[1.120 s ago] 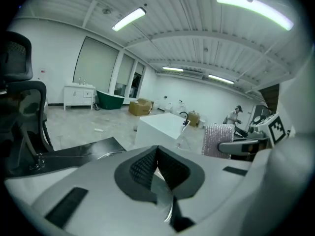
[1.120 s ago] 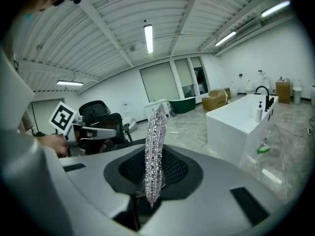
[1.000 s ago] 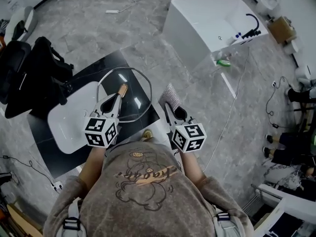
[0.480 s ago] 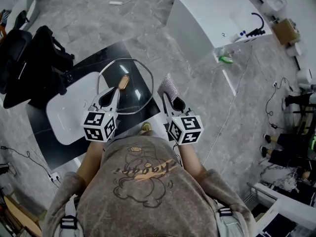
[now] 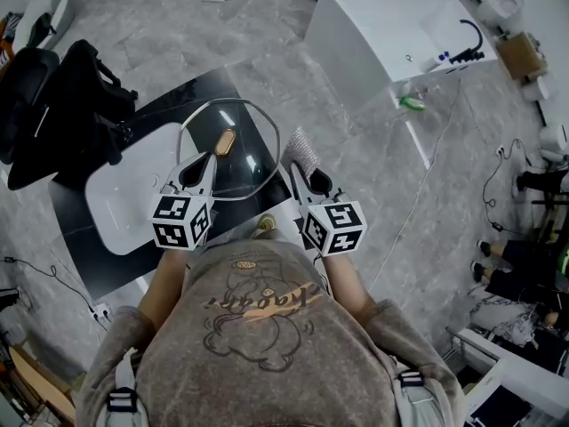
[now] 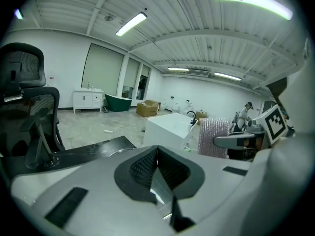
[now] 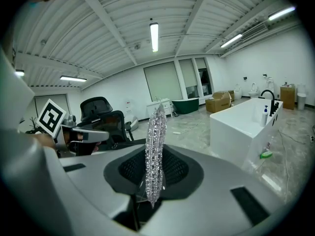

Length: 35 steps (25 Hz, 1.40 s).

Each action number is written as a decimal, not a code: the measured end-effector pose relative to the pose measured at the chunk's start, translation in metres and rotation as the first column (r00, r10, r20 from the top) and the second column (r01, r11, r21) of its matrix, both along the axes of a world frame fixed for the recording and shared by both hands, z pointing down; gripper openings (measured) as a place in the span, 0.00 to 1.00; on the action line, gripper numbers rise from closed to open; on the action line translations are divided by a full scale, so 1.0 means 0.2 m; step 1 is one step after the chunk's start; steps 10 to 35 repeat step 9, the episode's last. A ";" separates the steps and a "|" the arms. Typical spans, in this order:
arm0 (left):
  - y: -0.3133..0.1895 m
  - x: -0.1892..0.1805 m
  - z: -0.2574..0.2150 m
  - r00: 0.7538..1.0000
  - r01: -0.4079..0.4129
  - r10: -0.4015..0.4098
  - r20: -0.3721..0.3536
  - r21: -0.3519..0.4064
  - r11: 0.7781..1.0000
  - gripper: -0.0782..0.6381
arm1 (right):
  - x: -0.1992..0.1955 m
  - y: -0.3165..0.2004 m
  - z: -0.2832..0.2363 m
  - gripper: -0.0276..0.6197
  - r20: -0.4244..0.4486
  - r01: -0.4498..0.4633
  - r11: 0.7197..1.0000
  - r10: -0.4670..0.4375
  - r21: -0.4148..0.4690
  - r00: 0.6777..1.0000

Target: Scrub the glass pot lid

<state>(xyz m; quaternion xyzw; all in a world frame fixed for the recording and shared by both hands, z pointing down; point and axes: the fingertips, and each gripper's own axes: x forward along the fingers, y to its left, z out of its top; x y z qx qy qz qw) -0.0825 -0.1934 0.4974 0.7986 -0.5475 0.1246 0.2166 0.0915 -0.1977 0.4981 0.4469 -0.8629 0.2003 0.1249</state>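
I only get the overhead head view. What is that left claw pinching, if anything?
Observer: The left gripper view shows the left gripper with its jaws closed on the thin rim of the glass lid.
Operator: And the sparkly thing at the right claw?
Observer: The right gripper has its jaws shut on a silvery mesh scrubber, which stands upright and edge-on between them.
Operator: Is anyone else in the room?
Observer: Yes, the left gripper view shows a person in a cap far at the back.
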 end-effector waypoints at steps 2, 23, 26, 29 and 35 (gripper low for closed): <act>-0.01 0.00 0.01 1.000 0.002 -0.002 0.002 -0.006 1.000 0.13 | 0.00 -0.01 0.01 0.17 -0.002 0.003 1.000 -0.003 -0.003 1.000; 0.00 -0.02 0.06 1.000 0.020 -0.020 0.003 -0.033 0.999 0.13 | 0.00 -0.03 0.03 0.17 -0.012 0.016 1.000 -0.016 -0.006 1.000; 0.00 -0.02 0.06 1.000 0.020 -0.020 0.003 -0.033 0.999 0.13 | 0.00 -0.03 0.03 0.17 -0.012 0.016 1.000 -0.016 -0.006 1.000; 0.00 -0.02 0.06 1.000 0.020 -0.020 0.003 -0.033 0.999 0.13 | 0.00 -0.03 0.03 0.17 -0.012 0.016 1.000 -0.016 -0.006 1.000; 0.00 -0.02 0.06 1.000 0.020 -0.020 0.003 -0.033 0.999 0.13 | 0.00 -0.03 0.03 0.17 -0.012 0.016 1.000 -0.016 -0.006 1.000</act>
